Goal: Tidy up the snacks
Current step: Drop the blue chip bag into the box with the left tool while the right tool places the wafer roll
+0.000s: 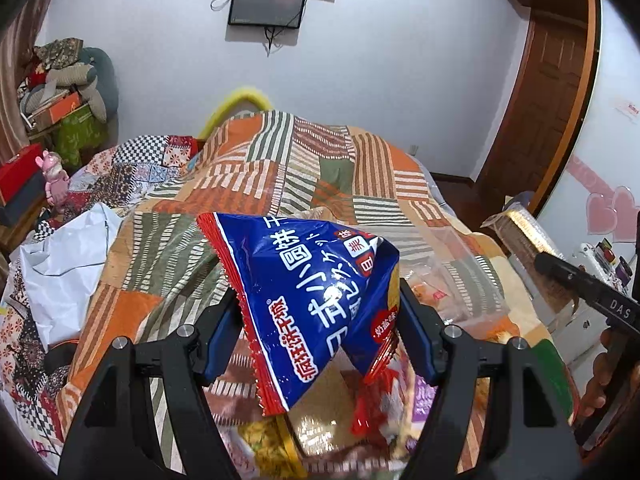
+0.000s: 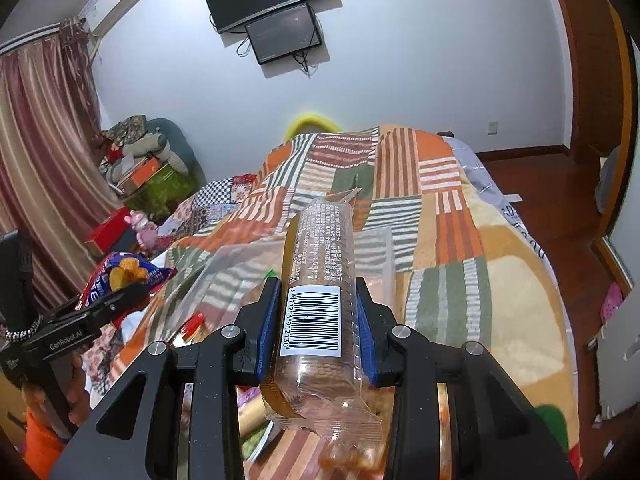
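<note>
Pinching the blue snack bag (image 1: 316, 300), the left hand-held gripper (image 1: 320, 336) clamps light, crinkly, slippery foil; right hand-held gripper (image 2: 316, 332) clamps the stiff, crushable biscuit sleeve (image 2: 316, 280) mid-length. Bed (image 2: 480, 240) lies at twelve o'clock.

Patchwork blanket (image 2: 452, 200), two wall screens (image 2: 280, 12), striped curtain (image 2: 44, 160), wooden door (image 1: 548, 92)

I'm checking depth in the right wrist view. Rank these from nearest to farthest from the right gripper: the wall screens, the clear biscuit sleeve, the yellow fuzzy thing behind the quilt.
1. clear biscuit sleeve: clamped between the right gripper fingers, centre.
2. yellow fuzzy thing: beyond the patchwork quilt, at its far edge.
3. wall screens: mounted on the far wall, upper centre.
</note>
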Tool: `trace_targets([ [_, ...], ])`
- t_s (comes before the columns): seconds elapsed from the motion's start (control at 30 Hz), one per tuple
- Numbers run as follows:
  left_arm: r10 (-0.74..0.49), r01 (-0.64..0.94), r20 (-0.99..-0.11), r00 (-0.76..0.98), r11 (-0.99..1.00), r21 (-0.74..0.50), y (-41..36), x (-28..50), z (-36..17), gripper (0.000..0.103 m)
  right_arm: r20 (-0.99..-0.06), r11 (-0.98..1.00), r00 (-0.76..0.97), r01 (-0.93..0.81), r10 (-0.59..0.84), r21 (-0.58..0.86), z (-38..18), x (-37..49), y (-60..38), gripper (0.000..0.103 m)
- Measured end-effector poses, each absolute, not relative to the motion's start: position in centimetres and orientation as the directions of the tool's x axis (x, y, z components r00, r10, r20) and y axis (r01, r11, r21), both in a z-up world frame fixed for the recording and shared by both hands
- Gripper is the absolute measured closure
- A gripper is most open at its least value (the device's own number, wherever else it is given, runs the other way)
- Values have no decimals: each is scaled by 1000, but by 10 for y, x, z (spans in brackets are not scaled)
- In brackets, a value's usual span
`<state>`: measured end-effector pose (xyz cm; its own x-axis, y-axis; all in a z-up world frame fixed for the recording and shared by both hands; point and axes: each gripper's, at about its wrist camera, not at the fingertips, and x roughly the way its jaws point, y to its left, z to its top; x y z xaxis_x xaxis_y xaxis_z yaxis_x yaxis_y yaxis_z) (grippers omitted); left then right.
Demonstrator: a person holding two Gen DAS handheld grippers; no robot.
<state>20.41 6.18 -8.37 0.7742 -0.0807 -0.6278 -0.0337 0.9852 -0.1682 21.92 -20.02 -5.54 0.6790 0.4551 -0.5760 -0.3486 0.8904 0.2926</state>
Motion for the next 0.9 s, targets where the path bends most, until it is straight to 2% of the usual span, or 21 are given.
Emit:
trace_targets([
  [0.23, -86, -19, -672, 735, 989, -147, 58, 239, -103, 32, -603, 897, 664, -336, 441, 286, -66, 248, -194, 71],
  [0.53, -136, -3, -721, 679, 982, -188, 61, 272, -124, 32, -665, 902, 610, -331, 430, 279, -90, 276, -182, 71],
  [0.9, -153, 11, -734, 661, 981, -195, 60, 281, -131, 34, -723, 911, 562, -327, 402, 253, -111, 291, -175, 71],
])
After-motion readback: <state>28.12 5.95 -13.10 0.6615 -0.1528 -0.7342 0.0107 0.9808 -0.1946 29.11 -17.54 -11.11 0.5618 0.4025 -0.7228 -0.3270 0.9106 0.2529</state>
